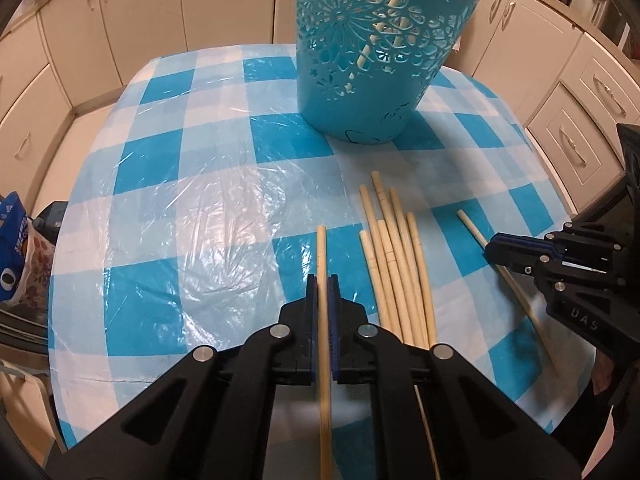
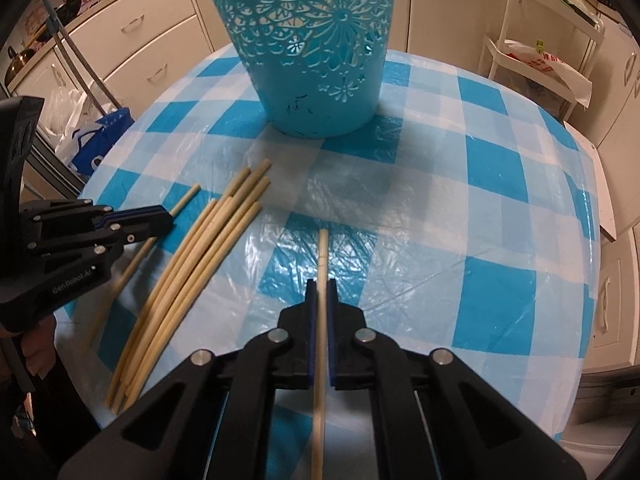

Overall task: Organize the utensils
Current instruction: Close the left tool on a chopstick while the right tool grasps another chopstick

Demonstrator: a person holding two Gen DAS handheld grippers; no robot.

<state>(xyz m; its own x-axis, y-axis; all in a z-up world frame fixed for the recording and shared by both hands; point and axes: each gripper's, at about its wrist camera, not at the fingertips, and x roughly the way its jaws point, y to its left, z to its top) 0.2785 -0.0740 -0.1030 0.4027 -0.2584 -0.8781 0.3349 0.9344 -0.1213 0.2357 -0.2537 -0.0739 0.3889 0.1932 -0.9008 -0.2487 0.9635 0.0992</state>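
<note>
A teal cut-out basket (image 1: 376, 48) (image 2: 316, 40) stands at the far middle of the checked table, with chopsticks showing inside through the holes. A bundle of several pale chopsticks (image 1: 396, 256) (image 2: 192, 264) lies on the cloth between the two grippers. My left gripper (image 1: 322, 280) is shut on one chopstick (image 1: 321, 248), held along its fingers. My right gripper (image 2: 321, 284) is shut on another chopstick (image 2: 323, 252). Each gripper shows in the other's view, the right one (image 1: 490, 246) and the left one (image 2: 168, 220), each with its chopstick.
The round table (image 1: 200, 184) has a blue-and-white checked cloth under clear plastic. Cream cabinets surround it. Bags (image 1: 16, 248) sit by the left edge, and a white shelf rack (image 2: 536, 48) stands at the far right.
</note>
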